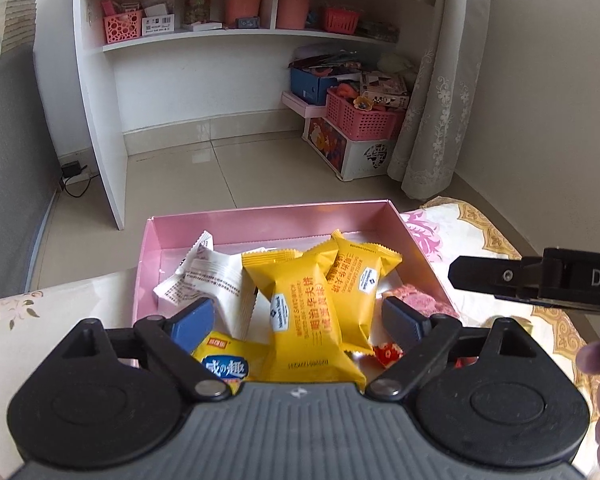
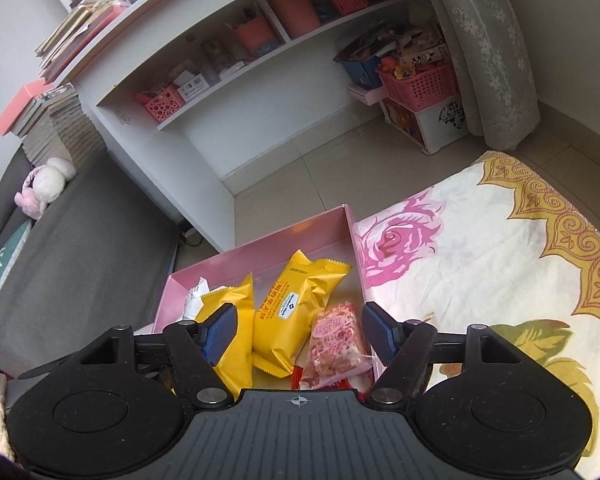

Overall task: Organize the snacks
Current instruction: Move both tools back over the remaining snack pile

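A floral cloth (image 2: pixel 480 248) covers the surface, cream with pink roses and a gold border. At its far edge sits a shallow pink box (image 1: pixel 260 220), open at the top, its far wall reaching out over the tiled floor (image 1: pixel 260 168).

Inside the box the snacks lie in a loose heap. Two yellow packets (image 1: pixel 304 312) with crimped ends and small blue-and-white labels lean against each other in the middle. A white packet (image 1: pixel 208 280) printed with fine text lies toward the left wall. A clear packet of pink nougat (image 2: pixel 334 340) rests along the right wall. A smaller yellow packet with a blue label (image 1: pixel 224 364) lies at the near edge.

The left hand-held gripper (image 1: pixel 300 322) hangs over the box, its fingers spread wide and holding nothing. The right hand-held gripper (image 2: pixel 300 334) is likewise spread over the box's right side, empty.
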